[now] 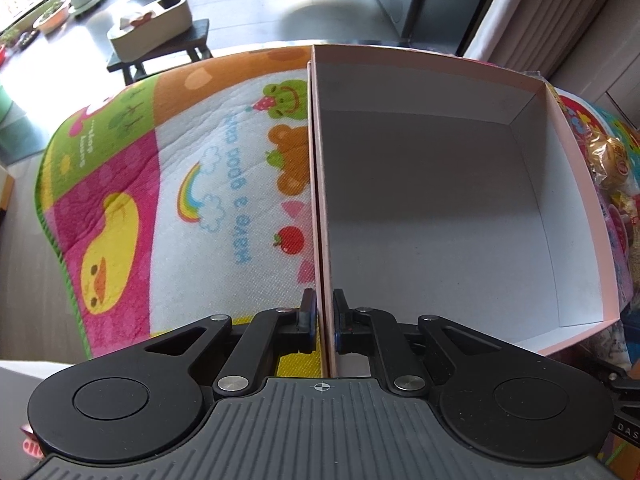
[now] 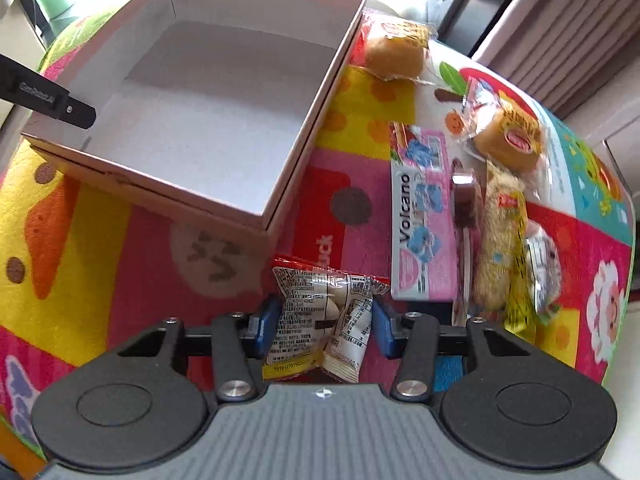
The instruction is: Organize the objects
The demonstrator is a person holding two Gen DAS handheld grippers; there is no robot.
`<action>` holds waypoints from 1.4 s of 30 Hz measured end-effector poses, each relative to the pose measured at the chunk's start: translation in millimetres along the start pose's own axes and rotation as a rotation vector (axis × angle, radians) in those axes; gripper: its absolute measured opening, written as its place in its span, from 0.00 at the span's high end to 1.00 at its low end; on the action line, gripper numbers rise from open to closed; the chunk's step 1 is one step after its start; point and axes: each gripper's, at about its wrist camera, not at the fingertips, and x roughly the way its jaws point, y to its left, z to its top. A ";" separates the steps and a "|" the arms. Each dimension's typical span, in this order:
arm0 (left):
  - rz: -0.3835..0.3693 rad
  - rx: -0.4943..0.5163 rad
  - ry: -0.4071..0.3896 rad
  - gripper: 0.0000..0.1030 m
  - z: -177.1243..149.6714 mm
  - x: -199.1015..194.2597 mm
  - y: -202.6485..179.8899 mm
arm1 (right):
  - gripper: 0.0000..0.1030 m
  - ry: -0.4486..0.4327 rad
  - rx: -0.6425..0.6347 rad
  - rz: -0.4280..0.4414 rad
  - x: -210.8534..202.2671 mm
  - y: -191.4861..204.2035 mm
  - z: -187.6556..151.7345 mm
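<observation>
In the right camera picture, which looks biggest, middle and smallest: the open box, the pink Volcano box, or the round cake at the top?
1. Open white-lined cardboard box, biggest.
2. Flat pink Volcano box.
3. Round yellow wrapped cake, smallest, though it lies farthest from the camera, so it may look smaller.

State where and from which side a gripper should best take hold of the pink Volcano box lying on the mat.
Probably grip the Volcano box across its narrow width, fingers on the two long edges, coming from above. It lies flat, long and thin. Its left edge is free, while a chocolate bar crowds its right edge.
</observation>
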 end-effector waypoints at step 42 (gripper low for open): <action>-0.080 0.003 0.074 0.87 4.4 9.7 9.1 | 0.22 -0.068 0.396 0.062 -122.8 14.8 139.6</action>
